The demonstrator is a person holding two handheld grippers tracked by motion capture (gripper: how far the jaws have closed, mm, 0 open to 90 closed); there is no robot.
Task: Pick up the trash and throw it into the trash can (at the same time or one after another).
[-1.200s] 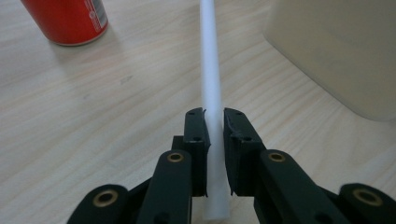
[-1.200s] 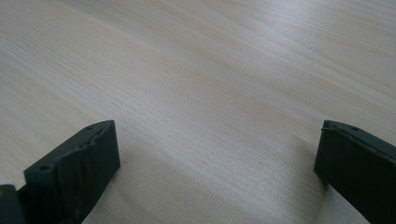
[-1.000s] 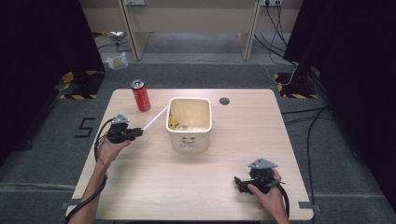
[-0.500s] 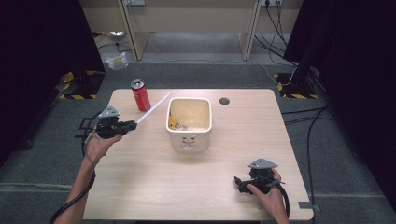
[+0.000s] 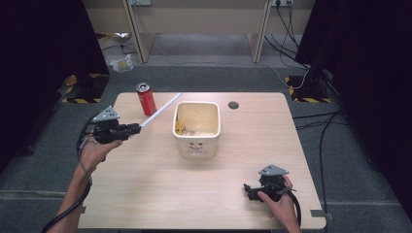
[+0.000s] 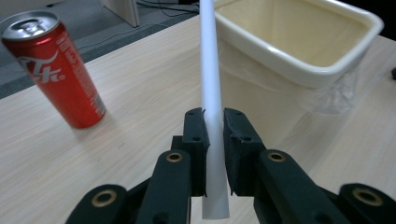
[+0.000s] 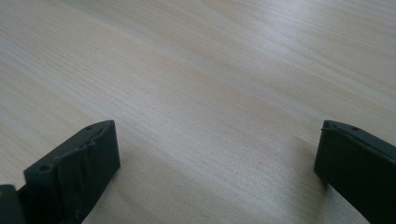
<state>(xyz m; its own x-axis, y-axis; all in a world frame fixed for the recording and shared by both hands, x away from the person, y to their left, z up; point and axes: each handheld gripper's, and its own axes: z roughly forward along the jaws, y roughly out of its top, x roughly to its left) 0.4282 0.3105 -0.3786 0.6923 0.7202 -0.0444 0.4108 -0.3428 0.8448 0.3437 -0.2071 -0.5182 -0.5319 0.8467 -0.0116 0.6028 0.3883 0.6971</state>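
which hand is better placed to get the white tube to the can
Left. The left gripper is shut on the white tube, and the red can stands close by, on its side of the cream bin. The right gripper rests open and empty near the table's front edge, far from both.

Even overhead light brightens the table (image 5: pixel 145 194); its surroundings are dark, all views soft.

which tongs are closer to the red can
Left. The left tongs, shut on the white tube, sit just beside the red can. The right tongs rest open at the table's opposite near corner, beyond the cream bin.
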